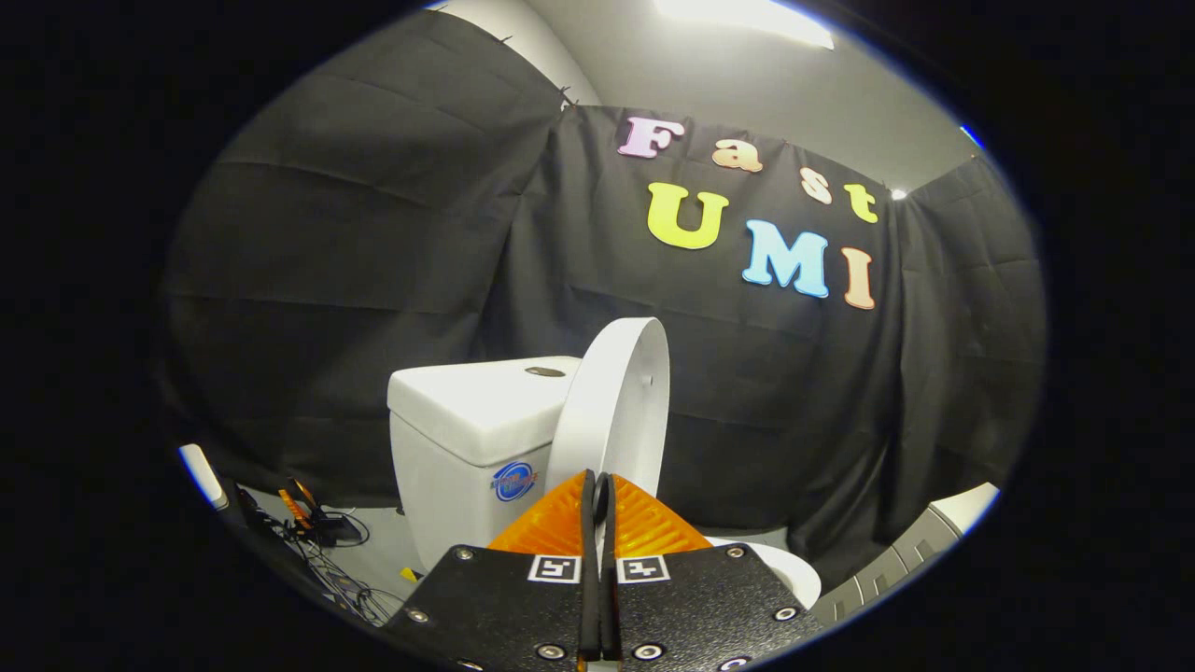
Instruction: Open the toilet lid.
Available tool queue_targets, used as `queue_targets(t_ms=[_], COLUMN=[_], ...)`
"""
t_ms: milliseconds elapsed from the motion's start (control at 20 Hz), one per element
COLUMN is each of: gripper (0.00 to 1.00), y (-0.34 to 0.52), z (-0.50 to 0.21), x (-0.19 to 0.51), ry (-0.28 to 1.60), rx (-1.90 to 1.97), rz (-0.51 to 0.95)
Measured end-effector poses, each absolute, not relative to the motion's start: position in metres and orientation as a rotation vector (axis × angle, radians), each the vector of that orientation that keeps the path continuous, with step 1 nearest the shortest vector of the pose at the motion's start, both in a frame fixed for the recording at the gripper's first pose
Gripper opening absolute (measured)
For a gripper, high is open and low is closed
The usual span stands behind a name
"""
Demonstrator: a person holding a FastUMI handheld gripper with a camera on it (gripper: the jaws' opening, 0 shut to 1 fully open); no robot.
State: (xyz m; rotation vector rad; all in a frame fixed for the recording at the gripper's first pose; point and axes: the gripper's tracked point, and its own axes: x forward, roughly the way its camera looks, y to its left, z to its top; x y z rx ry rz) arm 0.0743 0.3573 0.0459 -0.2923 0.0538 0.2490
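Nearest me, the gripper (598, 485) has its fingers pressed together, pinching the lower edge of the toilet lid (616, 411), which stands raised edge-on against the tank (467, 420). My fingers hide most of the bowl (780, 565). Cables (327, 541) lie on the pale floor (378, 551) beside the tank, hard to make out.

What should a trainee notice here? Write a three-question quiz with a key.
1. True or false: the lid lies flat on the bowl.
2. The tool is: A wide open, B closed to a thin gap, C out of sight.
3. Fill in: the round button sits on top of the ____.

Key: 1 false, the lid is raised and leans by the tank. 2 B. 3 tank.
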Motion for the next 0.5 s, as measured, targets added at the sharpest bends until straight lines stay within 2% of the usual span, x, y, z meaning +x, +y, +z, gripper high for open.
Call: queue_targets(t_ms=[200,500], gripper=[0.00,0.00], y=[0.363,0.373], z=[0.046,0.047], x=[0.075,0.076], ry=[0.054,0.063], rx=[-0.283,-0.256], rz=[0.259,0.352])
